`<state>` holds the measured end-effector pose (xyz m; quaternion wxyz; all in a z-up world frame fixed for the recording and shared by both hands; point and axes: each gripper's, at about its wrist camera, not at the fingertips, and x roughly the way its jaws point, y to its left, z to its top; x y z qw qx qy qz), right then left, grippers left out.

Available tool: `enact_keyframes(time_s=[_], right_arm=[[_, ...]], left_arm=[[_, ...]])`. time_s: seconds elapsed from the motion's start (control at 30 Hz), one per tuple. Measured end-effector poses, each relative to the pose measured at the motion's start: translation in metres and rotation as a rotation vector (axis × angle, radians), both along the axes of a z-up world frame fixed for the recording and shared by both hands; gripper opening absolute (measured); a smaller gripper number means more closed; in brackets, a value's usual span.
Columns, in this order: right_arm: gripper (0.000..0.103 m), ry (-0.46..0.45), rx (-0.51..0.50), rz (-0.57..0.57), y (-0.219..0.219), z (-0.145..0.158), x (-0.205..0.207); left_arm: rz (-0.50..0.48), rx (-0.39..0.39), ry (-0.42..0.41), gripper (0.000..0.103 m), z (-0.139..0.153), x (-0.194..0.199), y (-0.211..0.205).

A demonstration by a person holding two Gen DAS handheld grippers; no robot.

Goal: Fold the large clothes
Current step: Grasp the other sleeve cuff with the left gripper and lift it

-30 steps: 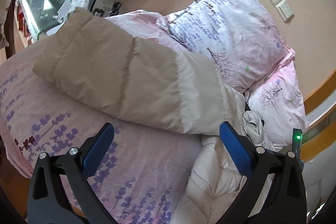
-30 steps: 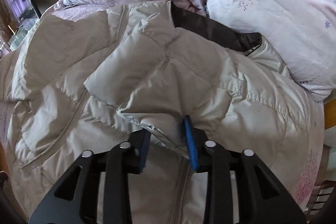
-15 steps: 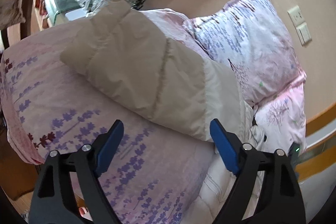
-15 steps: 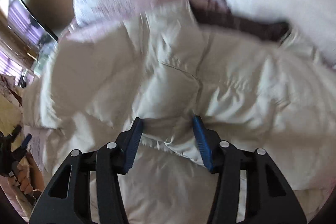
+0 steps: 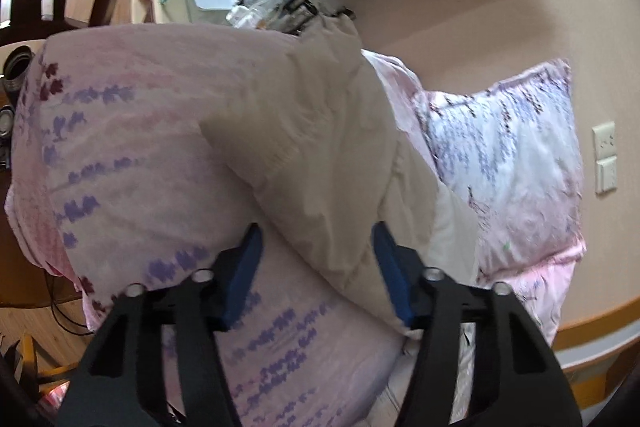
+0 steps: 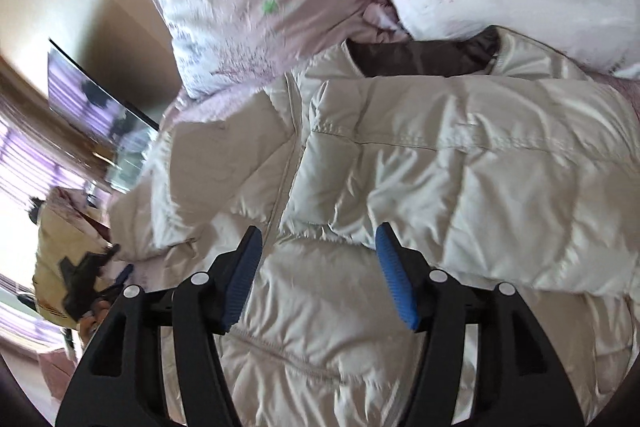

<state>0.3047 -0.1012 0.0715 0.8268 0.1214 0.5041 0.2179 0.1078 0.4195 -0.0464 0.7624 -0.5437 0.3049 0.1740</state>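
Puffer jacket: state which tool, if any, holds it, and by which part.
Neither holds it yet. The left tool is closing around the puffer jacket sleeve; the right tool is opening over the jacket's front, pads clear.

Left tongs (image 5: pixel 316 267) angled downward, jaws closing, blue pads (image 5: pixel 244 271) not yet pressing; right tongs (image 6: pixel 318 269) angled downward, jaws opening, pads (image 6: pixel 394 275) clear of contact.

Puffer jacket (image 6: pixel 460 179): cream quilted synthetic cloth, slight sheen, stitched seams, creased; dark lining at collar. Sleeve (image 5: pixel 320 155) duller beige, matt. Bedspread (image 5: pixel 132 163): soft pink cotton, printed lavender sprigs, matt. Pillows (image 5: pixel 516 155): same printed cloth. Left claw (image 5: pixel 316 275), right claw (image 6: pixel 318 275): matt black plastic frames, blue ribbed rubbery pads, small metal screws. Wall smooth, painted.
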Motion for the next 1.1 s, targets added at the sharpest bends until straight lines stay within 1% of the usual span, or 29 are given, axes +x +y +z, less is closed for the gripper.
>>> enact_keyframes(time_s=[0.03, 0.07, 0.13, 0.23, 0.37, 0.4, 0.47, 0.53, 0.57, 0.63, 0.73, 0.83, 1.0, 1.1], right_arm=[[0.062, -0.005, 0.012, -0.006, -0.006, 0.003, -0.002], [0.063, -0.017, 0.025, -0.016, -0.014, 0.008, -0.006], [0.064, -0.045, 0.041, -0.044, -0.029, 0.016, -0.012], [0.064, -0.065, 0.05, -0.077, -0.047, 0.022, -0.02], [0.064, -0.085, 0.048, -0.113, -0.068, 0.022, -0.027], [0.064, -0.092, 0.05, -0.127, -0.075, 0.022, -0.029], [0.064, -0.096, 0.062, -0.15, -0.088, 0.02, -0.033], [0.064, -0.096, 0.074, -0.179, -0.103, 0.017, -0.037], [0.064, -0.094, 0.078, -0.197, -0.113, 0.015, -0.04], [0.064, -0.092, 0.084, -0.227, -0.128, 0.012, -0.043], [0.064, -0.098, 0.099, -0.263, -0.149, 0.01, -0.05], [0.065, -0.106, 0.111, -0.289, -0.164, 0.009, -0.056], [0.065, -0.115, 0.12, -0.299, -0.179, 0.007, -0.063], [0.065, -0.123, 0.12, -0.303, -0.183, 0.007, -0.067]], left_arm=[[0.011, 0.003, 0.013, 0.04, 0.0, 0.001, 0.002], [0.023, 0.003, 0.023, 0.037, -0.001, 0.001, 0.005], [0.038, -0.005, 0.03, 0.027, -0.004, 0.001, 0.01], [0.05, -0.026, 0.027, 0.023, -0.007, 0.001, 0.016], [0.053, -0.03, 0.024, 0.02, -0.009, 0.004, 0.02], [0.055, -0.035, 0.024, 0.018, -0.009, 0.005, 0.021], [0.052, -0.038, 0.026, 0.01, -0.008, 0.007, 0.021], [0.05, -0.028, 0.014, 0.007, -0.003, 0.009, 0.021], [0.053, -0.024, -0.008, 0.007, 0.002, 0.01, 0.02], [0.051, -0.012, -0.056, 0.006, 0.015, 0.011, 0.018], [0.033, 0.036, -0.128, 0.005, 0.046, 0.016, 0.01], [-0.016, 0.117, -0.2, 0.005, 0.087, 0.027, -0.008], [-0.148, 0.269, -0.334, 0.005, 0.164, 0.058, -0.062], [-0.25, 0.325, -0.405, 0.005, 0.2, 0.078, -0.105]])
